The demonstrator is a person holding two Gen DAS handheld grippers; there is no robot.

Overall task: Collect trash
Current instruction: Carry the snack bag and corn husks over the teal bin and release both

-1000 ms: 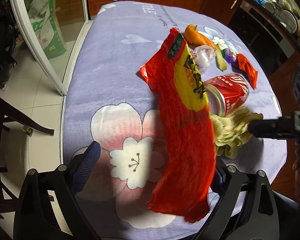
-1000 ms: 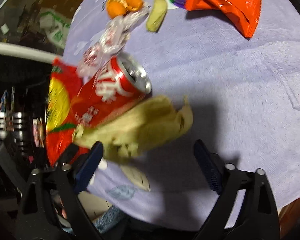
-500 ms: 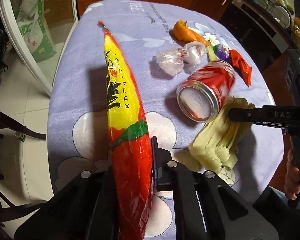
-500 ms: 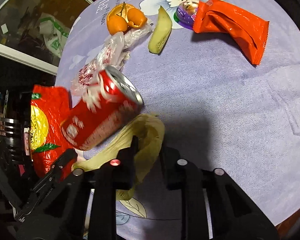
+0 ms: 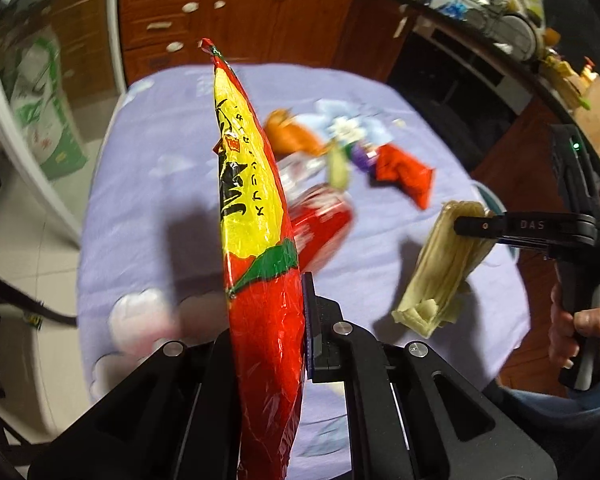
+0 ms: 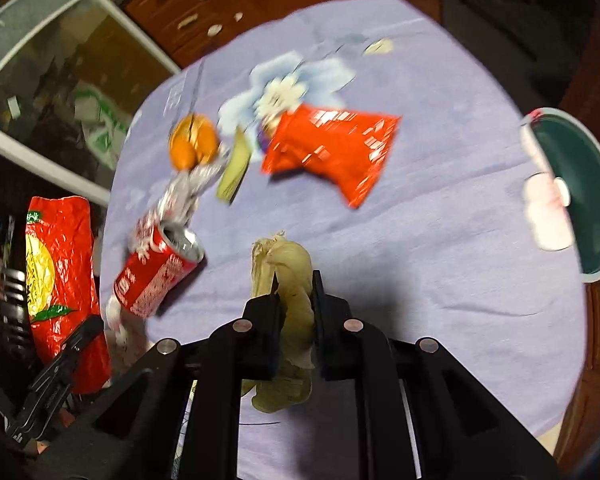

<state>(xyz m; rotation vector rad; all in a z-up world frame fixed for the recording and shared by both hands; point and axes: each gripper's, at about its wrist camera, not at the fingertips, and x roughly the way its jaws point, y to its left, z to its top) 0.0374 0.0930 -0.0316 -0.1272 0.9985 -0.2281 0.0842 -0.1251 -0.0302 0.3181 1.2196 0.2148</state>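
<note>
The long crinkled snack bag of red and yellow foil (image 5: 260,216) is held upright in the middle of the left wrist view, its lower red end pinched in the left gripper (image 5: 266,320), whose jaws stand almost fully closed on the thin film. The pale yellow, husk-like bundle of leafy scrap (image 6: 284,280) is gripped low in the centre of the right wrist view by the right gripper (image 6: 294,292); its jaws are closing, the last of the bundle's slack being squeezed out, with the bundle pressed between the pads.

Both pieces appear lifted clear of the lilac flower-printed tablecloth (image 6: 440,240). The step in hand is judged to be carrying them to a bin; a dark green round container with a pale rim (image 6: 572,196), at the right edge of the right wrist view, may be the target, though that cannot be confirmed. The tall bag should be kept steady so that it does not flop, and the soft bundle held firmly, since loose leaves could slip out.

Left on the cloth are a red drink can on its side (image 6: 156,276), an orange peel (image 6: 192,142), a smaller red-orange foil wrapper (image 6: 332,152) and a crumpled clear wrapper (image 6: 180,192)
</note>
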